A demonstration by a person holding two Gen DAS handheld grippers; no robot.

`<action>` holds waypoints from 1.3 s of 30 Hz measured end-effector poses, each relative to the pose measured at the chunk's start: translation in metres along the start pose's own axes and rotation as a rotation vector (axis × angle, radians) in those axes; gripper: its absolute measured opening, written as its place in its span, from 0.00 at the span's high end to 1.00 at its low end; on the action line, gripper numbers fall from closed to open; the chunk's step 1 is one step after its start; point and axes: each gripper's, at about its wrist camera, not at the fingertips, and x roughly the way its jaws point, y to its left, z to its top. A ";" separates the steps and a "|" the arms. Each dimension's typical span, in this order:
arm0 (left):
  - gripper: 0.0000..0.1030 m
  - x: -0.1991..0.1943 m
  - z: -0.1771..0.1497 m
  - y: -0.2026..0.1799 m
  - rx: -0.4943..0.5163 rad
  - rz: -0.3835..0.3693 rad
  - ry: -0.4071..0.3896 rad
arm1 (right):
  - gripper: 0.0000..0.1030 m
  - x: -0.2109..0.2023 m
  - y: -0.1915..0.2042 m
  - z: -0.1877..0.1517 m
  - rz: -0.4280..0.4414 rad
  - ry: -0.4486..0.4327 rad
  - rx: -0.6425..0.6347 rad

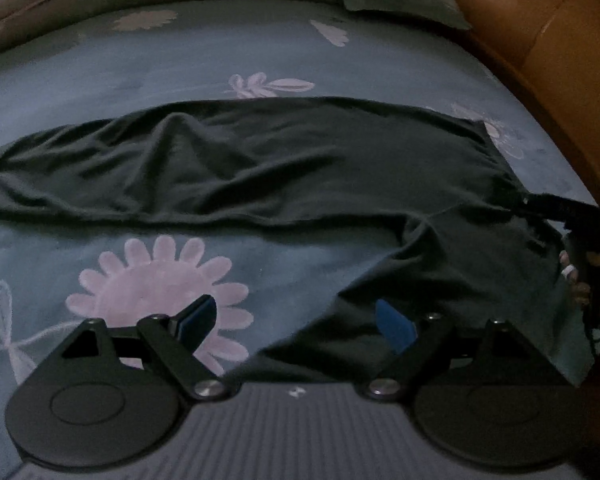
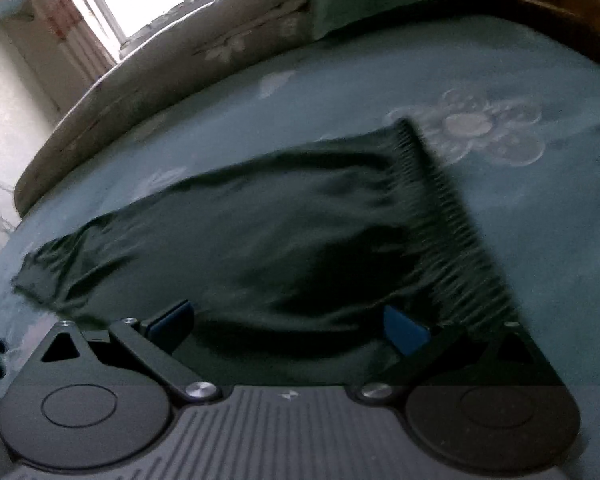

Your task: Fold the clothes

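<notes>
Dark green soft-fabric trousers (image 1: 260,168) with ribbed waistband (image 2: 452,220), spread rumpled across blue flowered bed sheet (image 1: 180,60), one leg lying over the other, further folds likely left; left gripper (image 1: 296,322) and right gripper (image 2: 288,326) wide open, empty.

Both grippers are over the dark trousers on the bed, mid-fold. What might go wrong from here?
1. The dark trousers lie rumpled, with a raised ridge mid-leg; folding now would likely trap creases.
2. The left gripper stands open with one pad over the flowered sheet; closing there may pinch bedding with the cloth.
3. The right gripper is open beside the gathered waistband; a grab may catch one layer only, leaving the fold skewed.
</notes>
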 end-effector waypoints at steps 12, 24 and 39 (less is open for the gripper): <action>0.16 -0.015 -0.023 0.004 -0.064 0.081 0.013 | 0.00 -0.021 0.010 0.005 0.115 0.069 -0.084; 0.16 -0.039 -0.102 0.059 -0.190 0.165 0.095 | 0.00 -0.027 0.043 -0.020 0.044 0.091 -0.189; 0.15 -0.078 -0.165 0.154 -0.412 0.181 -0.048 | 0.00 -0.022 0.141 -0.036 0.073 0.162 -0.413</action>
